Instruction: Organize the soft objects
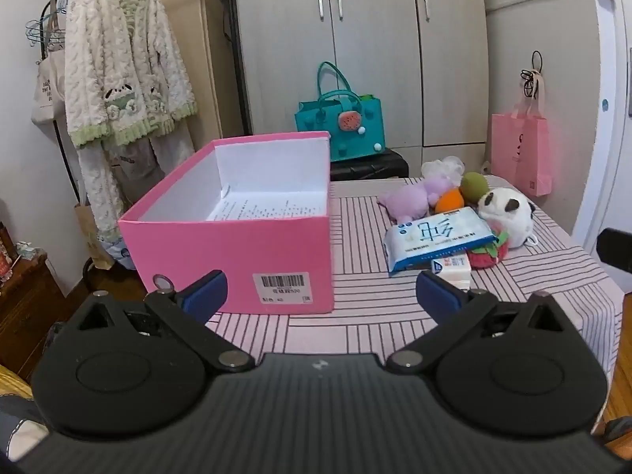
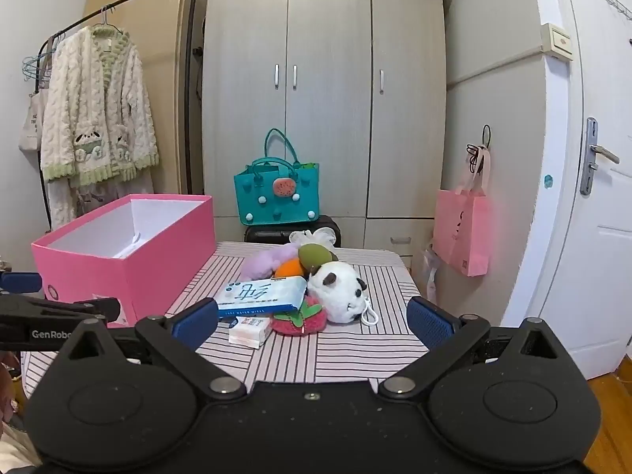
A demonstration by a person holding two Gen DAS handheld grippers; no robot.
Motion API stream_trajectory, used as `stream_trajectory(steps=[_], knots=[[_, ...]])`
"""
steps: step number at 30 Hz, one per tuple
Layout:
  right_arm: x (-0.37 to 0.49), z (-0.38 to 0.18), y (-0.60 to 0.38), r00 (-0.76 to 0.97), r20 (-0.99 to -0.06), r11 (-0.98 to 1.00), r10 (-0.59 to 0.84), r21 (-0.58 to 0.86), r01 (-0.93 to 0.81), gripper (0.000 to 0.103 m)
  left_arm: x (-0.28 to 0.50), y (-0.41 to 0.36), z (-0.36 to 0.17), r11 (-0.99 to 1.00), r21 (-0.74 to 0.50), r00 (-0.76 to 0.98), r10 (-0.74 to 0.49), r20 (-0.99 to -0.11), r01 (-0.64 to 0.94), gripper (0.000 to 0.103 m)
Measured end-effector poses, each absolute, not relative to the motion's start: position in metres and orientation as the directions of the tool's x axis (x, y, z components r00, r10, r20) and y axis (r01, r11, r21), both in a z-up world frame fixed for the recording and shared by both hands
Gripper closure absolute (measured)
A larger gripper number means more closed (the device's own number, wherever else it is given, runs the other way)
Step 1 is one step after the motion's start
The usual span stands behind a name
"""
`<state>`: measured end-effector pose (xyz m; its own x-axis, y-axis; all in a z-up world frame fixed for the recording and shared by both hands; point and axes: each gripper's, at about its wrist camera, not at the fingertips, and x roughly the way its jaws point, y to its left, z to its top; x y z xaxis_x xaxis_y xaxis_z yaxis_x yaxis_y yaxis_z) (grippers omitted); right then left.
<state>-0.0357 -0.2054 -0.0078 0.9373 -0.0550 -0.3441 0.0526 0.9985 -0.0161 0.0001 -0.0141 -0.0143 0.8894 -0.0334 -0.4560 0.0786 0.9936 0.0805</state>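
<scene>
Left gripper: fingers spread wide, holding nothing. Pink box stands open just beyond the left finger; tissue pack and panda toy lie past the right finger.

Right gripper: fingers apart, empty. Between and beyond them sit the tissue pack, strawberry toy and panda toy, touching; the box is off to the left.

Table under a pink striped cloth. Left side: open pink box standing on it. Right side, a heap touching one another: wipes pack, small tissue pack, strawberry plush, panda plush, purple plush, orange ball, green ball, white puff farthest.
</scene>
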Motion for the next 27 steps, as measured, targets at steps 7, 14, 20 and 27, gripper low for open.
stream_trajectory(steps=[7, 14, 20, 27], knots=[[-0.0377, -0.0116, -0.2083, 0.935, -0.35, 0.998, -0.064, -0.02, 0.061, 0.0, 0.0009, -0.015, -0.0147, 0.994, 0.074, 0.881, -0.041, -0.47, 0.086, 0.0], [-0.0377, -0.0123, -0.208, 0.931, -0.358, 0.998, -0.07, -0.029, 0.064, 0.0, 0.0028, -0.0171, -0.0174, 0.993, 0.074, 0.878, -0.046, -0.477, 0.092, 0.0], [-0.0381, -0.0127, -0.2063, 0.931, -0.358, 0.997, -0.071, -0.033, 0.063, 0.0, 0.0031, -0.0167, -0.0184, 0.994, 0.065, 0.878, -0.048, -0.476, 0.089, 0.0], [-0.0378, -0.0136, -0.2046, 0.93, -0.361, 0.997, -0.071, -0.039, 0.061, 0.0, 0.0035, -0.0148, -0.0218, 0.993, 0.067, 0.875, -0.051, -0.482, 0.095, 0.0]])
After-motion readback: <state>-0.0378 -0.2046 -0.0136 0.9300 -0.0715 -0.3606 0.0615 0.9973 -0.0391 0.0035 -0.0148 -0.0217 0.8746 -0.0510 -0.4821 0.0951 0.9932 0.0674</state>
